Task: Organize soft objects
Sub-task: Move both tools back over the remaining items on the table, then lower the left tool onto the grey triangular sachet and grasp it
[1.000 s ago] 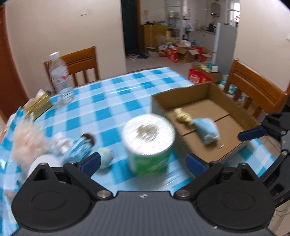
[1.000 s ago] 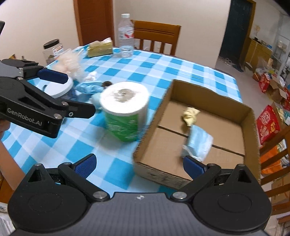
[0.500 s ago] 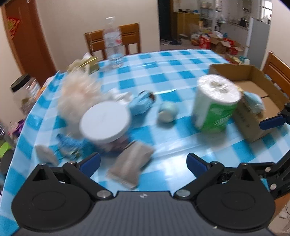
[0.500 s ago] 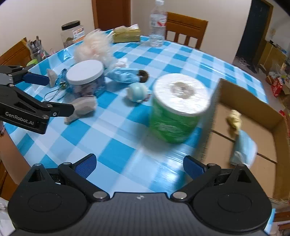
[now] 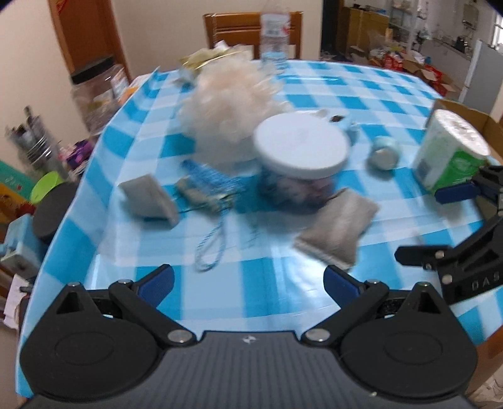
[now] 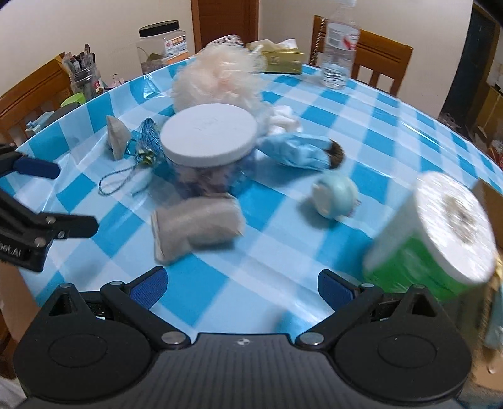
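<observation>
Soft things lie on the blue checked table. A grey pouch point(image 5: 338, 228) point(image 6: 195, 226) lies nearest, a second grey pouch point(image 5: 149, 201) point(image 6: 116, 138) to the left. A cream fluffy pouf point(image 5: 226, 110) point(image 6: 217, 81) sits behind a white-lidded jar point(image 5: 300, 148) point(image 6: 207, 138). A blue cloth bundle point(image 6: 298, 151) and a pale blue ball point(image 5: 383, 154) point(image 6: 334, 199) lie to the right. A blue corded trinket point(image 5: 207, 195) point(image 6: 144, 151) lies left of the jar. My left gripper point(image 5: 248, 283) and right gripper point(image 6: 242, 286) are both open and empty, short of the near pouch.
A green-wrapped paper roll point(image 5: 449, 154) point(image 6: 437, 236) stands at the right before the cardboard box point(image 5: 465, 110). A water bottle point(image 6: 338, 47), a tissue pack point(image 6: 279, 56) and a clear canister point(image 6: 162, 44) stand at the far side. Wooden chairs point(image 5: 239, 28) stand behind.
Both grippers have swung left, away from the cardboard box and toward the cluster of soft things around the jar. Both stay open and empty.
</observation>
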A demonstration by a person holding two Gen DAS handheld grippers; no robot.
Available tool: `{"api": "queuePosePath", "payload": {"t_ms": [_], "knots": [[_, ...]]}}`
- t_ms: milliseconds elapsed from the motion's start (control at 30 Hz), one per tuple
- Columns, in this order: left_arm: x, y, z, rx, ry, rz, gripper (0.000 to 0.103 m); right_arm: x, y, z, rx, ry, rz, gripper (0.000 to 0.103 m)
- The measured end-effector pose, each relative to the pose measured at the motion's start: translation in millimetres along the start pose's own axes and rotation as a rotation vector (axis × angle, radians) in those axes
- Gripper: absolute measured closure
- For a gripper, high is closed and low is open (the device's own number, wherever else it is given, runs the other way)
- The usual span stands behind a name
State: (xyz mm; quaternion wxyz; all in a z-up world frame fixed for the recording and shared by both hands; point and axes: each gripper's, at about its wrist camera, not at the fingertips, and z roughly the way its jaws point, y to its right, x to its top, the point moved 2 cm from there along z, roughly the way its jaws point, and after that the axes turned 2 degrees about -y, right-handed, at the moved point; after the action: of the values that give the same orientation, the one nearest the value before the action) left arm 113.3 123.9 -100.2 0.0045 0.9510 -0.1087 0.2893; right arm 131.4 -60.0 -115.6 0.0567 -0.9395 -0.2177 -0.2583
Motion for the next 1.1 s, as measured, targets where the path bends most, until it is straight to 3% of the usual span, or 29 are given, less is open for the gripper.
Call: {"api": "queuePosePath", "payload": {"t_ms": [200, 600, 1100], "knots": [[-5.7, -28.6, 8.1, 0.024, -0.023, -0.030, 0.002, 25.3, -19.8, 28.6, 0.009, 0.017, 0.024, 0.000], [7.4, -56.4, 17.0, 0.043, 0.004, -0.051, 0.002, 50.3, -29.0, 76.0, -0.084, 0.011, 0.143, 0.000], [40.1, -75.5, 47.5, 0.098, 0.031, -0.063, 0.002, 24.9, -10.9, 70.7, -0.113, -0.053, 0.143, 0.000]]}}
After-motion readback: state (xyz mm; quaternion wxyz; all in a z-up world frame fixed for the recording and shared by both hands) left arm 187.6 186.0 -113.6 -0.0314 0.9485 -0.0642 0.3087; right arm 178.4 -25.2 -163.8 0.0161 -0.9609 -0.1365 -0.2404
